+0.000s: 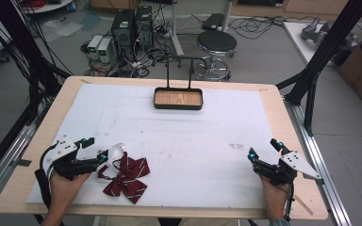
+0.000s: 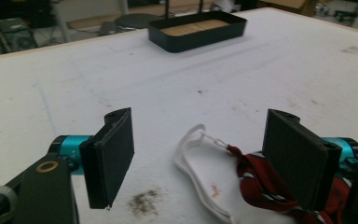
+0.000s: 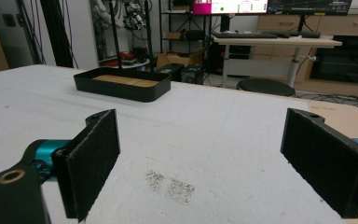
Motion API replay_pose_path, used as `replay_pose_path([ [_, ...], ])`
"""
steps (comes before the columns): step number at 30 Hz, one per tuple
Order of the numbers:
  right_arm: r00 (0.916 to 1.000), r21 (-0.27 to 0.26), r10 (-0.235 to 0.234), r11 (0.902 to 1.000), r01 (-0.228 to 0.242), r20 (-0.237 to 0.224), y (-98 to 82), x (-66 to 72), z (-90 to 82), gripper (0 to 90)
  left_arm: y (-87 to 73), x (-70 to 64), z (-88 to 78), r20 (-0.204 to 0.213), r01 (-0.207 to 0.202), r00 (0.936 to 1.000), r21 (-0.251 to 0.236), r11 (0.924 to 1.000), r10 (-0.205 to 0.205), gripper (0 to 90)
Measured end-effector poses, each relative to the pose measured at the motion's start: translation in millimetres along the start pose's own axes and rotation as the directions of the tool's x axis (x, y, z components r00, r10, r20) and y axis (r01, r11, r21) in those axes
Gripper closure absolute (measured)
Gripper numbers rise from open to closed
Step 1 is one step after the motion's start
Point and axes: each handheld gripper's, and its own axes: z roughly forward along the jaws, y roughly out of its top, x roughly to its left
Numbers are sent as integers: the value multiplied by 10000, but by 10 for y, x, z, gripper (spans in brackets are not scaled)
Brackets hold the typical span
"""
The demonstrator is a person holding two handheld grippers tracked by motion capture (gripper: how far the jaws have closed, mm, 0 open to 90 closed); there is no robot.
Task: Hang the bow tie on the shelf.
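A dark red bow tie with white stripes (image 1: 127, 176) lies on the white mat near the front left, its white strap (image 1: 118, 151) looping out at its upper left. My left gripper (image 1: 93, 148) rests just left of it, open, with the strap (image 2: 198, 163) and red cloth (image 2: 261, 182) lying between and under its jaws. My right gripper (image 1: 264, 147) stands open at the front right over bare mat, nothing between its jaws. A black tray with a wooden floor (image 1: 177, 106) sits at the far middle of the mat, also seen from the left gripper (image 2: 200, 35) and from the right gripper (image 3: 121, 88).
The white mat (image 1: 184, 136) covers most of the wooden table. A thin black stand (image 1: 179, 66) rises behind the tray. Small dirt marks (image 3: 170, 184) lie ahead of the right gripper. A stool (image 1: 216, 44), computers and cables stand on the floor beyond.
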Motion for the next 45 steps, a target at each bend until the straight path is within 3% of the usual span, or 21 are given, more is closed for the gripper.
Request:
replay_pose_path([
  [2, 10000, 5, 8, 10000, -8, -1, -1, -2, 2, 107, -9, -13, 29, 582, -178, 9982, 150, 9997, 169, 276],
  [4, 10000, 28, 15, 10000, -15, -1, -2, -1, 4, 107, -17, -36, 60, 899, -360, 9954, 316, 9989, 330, 283],
  [9, 10000, 34, 18, 10000, -18, 11, -2, -3, 3, 108, -34, -92, 132, 1799, -612, 9826, 788, 9950, 462, 289],
  [12, 10000, 33, 22, 10000, -22, 4, -2, -2, 4, 107, -53, -119, 174, 2267, -715, 9730, 1202, 9902, 428, 306],
  [13, 10000, 35, 27, 10000, -27, 17, -1, -1, 3, 107, -65, -140, 200, 2441, -847, 9687, 1493, 9852, 462, 314],
  [14, 10000, 35, 18, 10000, -18, 14, -2, -3, 3, 107, -65, -140, 200, 2441, -847, 9687, 1493, 9852, 462, 319],
  [17, 10000, 14, 69, 10000, -69, 5, -1, -2, 4, 108, -82, -178, 241, 2696, -1096, 9613, 1883, 9760, 559, 331],
  [21, 10000, 27, 42, 10000, -42, 9, -2, -3, 4, 108, -92, -187, 259, 2877, -1072, 9567, 2042, 9730, 450, 344],
  [26, 10000, 23, 27, 10000, -27, 10, -2, -4, 4, 108, -108, -212, 300, 3172, -1287, 9472, 2453, 9609, 459, 360],
  [33, 10000, 24, 15, 10000, -15, 12, -2, -3, 4, 108, -119, -234, 332, 3322, -1361, 9424, 2737, 9521, 392, 364],
  [45, 10000, 48, 43, 10000, -43, 9, -1, 2, 4, 108, -130, -282, 367, 3420, -1845, 9369, 3091, 9329, 720, 427],
])
